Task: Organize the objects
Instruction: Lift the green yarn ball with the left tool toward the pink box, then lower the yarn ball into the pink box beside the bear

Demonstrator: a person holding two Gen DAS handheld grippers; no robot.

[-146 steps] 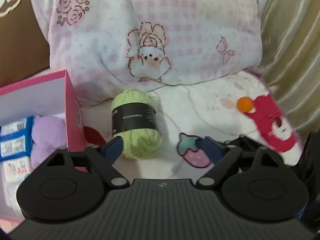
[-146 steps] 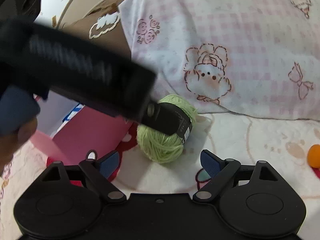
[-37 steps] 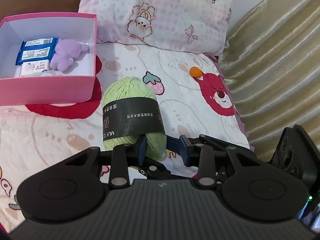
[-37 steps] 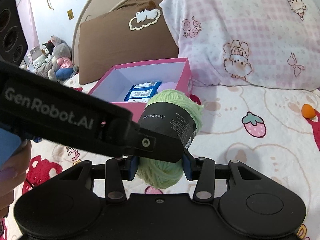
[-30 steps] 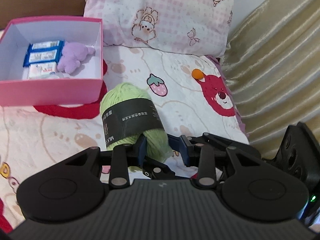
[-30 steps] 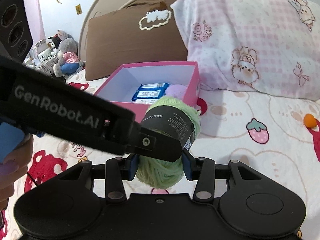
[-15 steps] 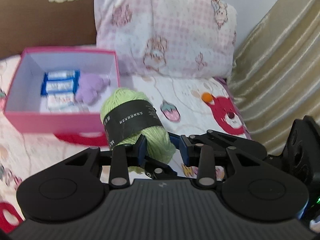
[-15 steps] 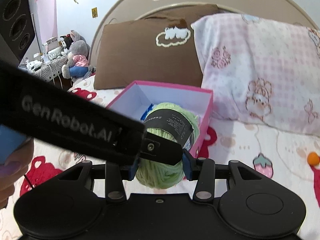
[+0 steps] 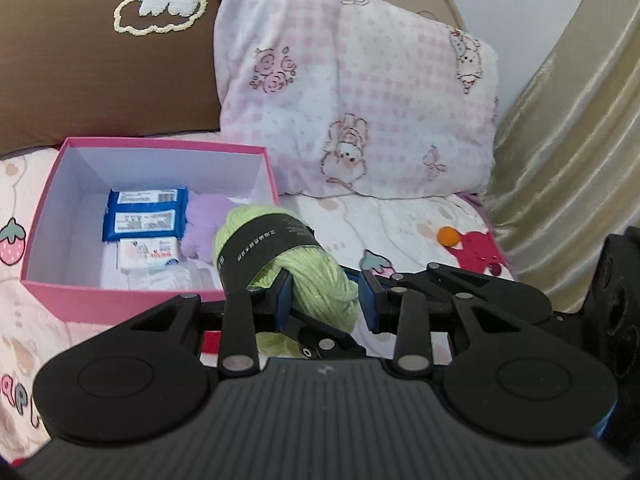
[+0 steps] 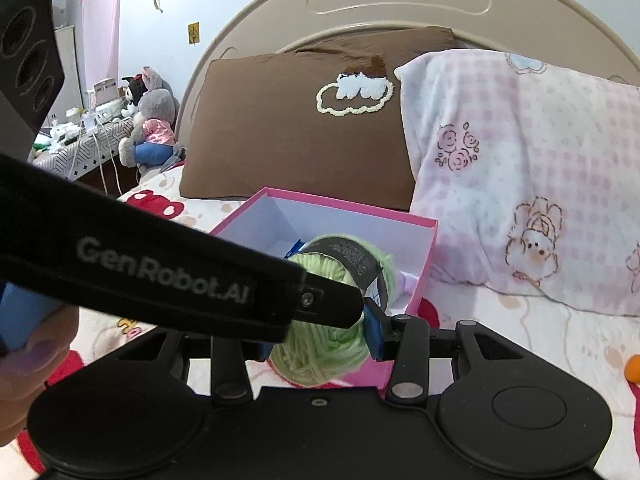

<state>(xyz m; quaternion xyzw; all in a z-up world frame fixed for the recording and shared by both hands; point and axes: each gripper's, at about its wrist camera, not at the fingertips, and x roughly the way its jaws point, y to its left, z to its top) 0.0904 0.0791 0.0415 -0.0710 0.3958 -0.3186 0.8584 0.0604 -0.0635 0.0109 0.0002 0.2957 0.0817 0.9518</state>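
The green yarn skein (image 9: 280, 264) hangs in the air above the bed (image 9: 400, 220), just in front of the near right corner of the pink box (image 9: 48, 216). Its long axis runs tilted: the banded end, wrapped in a black paper label (image 9: 264, 244), points up and away toward the box, and the bare end points down toward the cameras. Both tongs pinch it at once. The left gripper (image 9: 326, 300) has its blue pads pressed together on the skein's lower end, and the right gripper (image 10: 316, 340) squeezes the same end from the other side, crossing under the left tool.

Inside the box lie blue tissue packets (image 9: 144, 216) and a lilac plush (image 9: 200, 224). The bed wears a cream cartoon-print sheet, with a small orange ball (image 9: 448, 236) near its right edge. A brown pillow (image 10: 288, 136) and a pink checked pillow (image 9: 352, 92) lean at the beige headboard (image 10: 400, 4); gold curtains (image 9: 580, 140) hang to the right, and stuffed toys (image 10: 148, 120) sit on a side table.
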